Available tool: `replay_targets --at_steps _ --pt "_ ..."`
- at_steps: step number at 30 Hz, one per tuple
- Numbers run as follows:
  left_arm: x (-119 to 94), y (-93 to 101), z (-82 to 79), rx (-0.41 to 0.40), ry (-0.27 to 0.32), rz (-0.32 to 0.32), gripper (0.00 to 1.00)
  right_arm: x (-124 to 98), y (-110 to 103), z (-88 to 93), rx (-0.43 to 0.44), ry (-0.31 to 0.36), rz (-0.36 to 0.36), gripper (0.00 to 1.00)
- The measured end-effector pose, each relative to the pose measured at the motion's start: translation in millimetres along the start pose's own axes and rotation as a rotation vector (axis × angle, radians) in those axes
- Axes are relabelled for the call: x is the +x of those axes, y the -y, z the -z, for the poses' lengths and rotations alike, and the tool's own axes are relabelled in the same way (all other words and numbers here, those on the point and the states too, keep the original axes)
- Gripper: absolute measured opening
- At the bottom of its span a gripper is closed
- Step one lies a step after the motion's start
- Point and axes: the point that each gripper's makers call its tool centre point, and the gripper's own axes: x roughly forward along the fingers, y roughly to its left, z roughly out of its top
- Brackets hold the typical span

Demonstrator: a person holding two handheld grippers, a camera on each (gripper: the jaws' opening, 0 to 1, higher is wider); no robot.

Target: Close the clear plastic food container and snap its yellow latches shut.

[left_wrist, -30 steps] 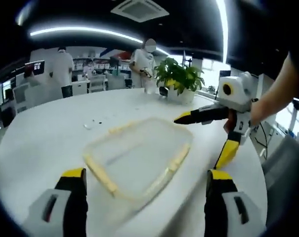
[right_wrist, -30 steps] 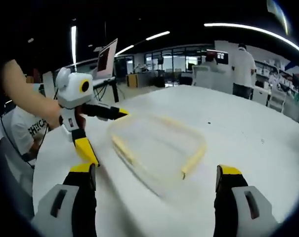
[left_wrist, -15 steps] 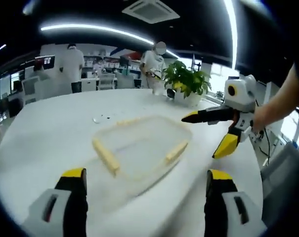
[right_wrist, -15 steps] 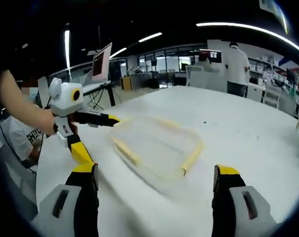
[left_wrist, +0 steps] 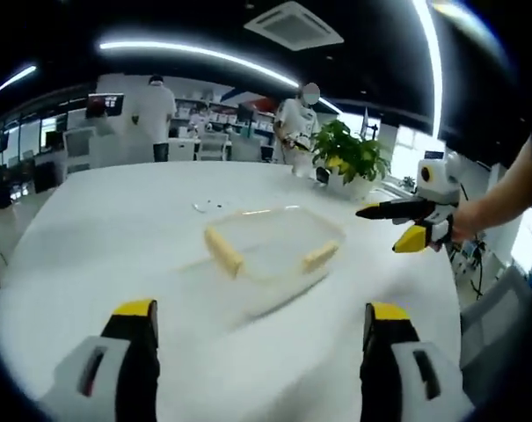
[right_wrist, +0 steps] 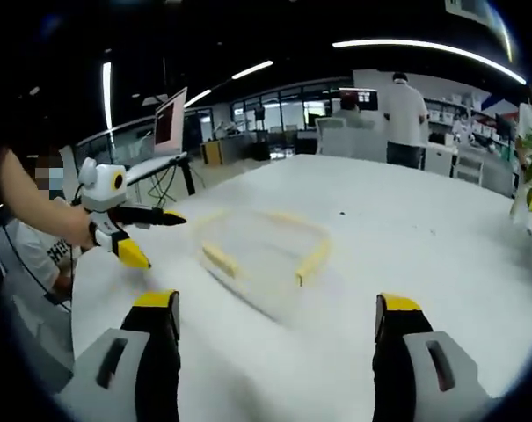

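Observation:
The clear plastic container lies flat on the white table, with yellow latches along its sides. Blur hides whether they are snapped down. My left gripper stands open well short of it, nothing between its jaws. Off to the right, clear of the container, the right gripper hovers open in a person's hand. From the right gripper view the container sits mid-table and my right gripper is open and back from it. The left gripper hangs open at the left there.
A potted plant stands at the table's far edge. Two people stand by desks beyond the table. A monitor and a seated person are past the table's left edge in the right gripper view.
Both grippers have drawn back from the container, which now looks smaller and farther off. Each gripper has also moved sideways away from the container's edge. Both stay open.

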Motion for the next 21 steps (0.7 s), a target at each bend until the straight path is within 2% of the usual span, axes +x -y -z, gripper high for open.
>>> replay_targets --at_steps 7,13,16,21 --pt "-21.4 -3.8 2.5 -0.027 0.015 -0.039 0.92 -22.8 -5.7 3.4 0.037 0.017 0.021 0.88" --pt "-45.6 -2.2 13.1 -0.048 0.015 -0.067 0.9 -45.1 -11.2 4.5 0.08 0.03 0.024 0.85" --pt "-57.4 -3.0 18.5 -0.086 0.012 -0.081 0.9 -55.5 -9.2 5.2 0.082 0.029 0.042 0.83" --pt "-80.0 -3.6 16.9 -0.116 0.033 -0.106 0.88 -79.2 -11.3 0.2 0.1 0.059 0.057 0.82"
